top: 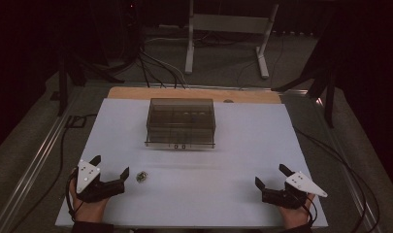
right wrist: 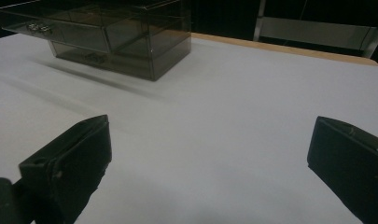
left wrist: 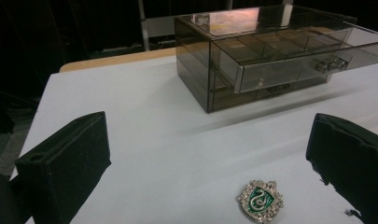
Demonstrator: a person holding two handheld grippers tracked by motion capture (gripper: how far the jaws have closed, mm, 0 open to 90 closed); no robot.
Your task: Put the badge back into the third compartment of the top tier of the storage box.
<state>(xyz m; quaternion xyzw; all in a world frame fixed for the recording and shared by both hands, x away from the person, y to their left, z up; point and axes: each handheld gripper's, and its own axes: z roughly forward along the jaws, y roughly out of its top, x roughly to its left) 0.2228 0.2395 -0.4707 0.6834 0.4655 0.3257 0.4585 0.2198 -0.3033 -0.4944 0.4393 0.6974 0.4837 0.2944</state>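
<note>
Left tool [top: 110,166]: jaws wide apart, nothing held. Brooch [left wrist: 260,200] flat on the tabletop [top: 233,155], ahead of the tool between its jaws, nearer the right one, touching neither; a mere speck in the high view. Smoky drawer box [top: 180,123] farther ahead, upper drawer slightly out, contents indistinct. Right tool [top: 270,175]: jaws wide apart, empty.

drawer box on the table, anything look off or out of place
The top drawer of the smoky drawer box is pulled partly out, and a green crest brooch lies loose on the white table before the open left gripper.
</note>
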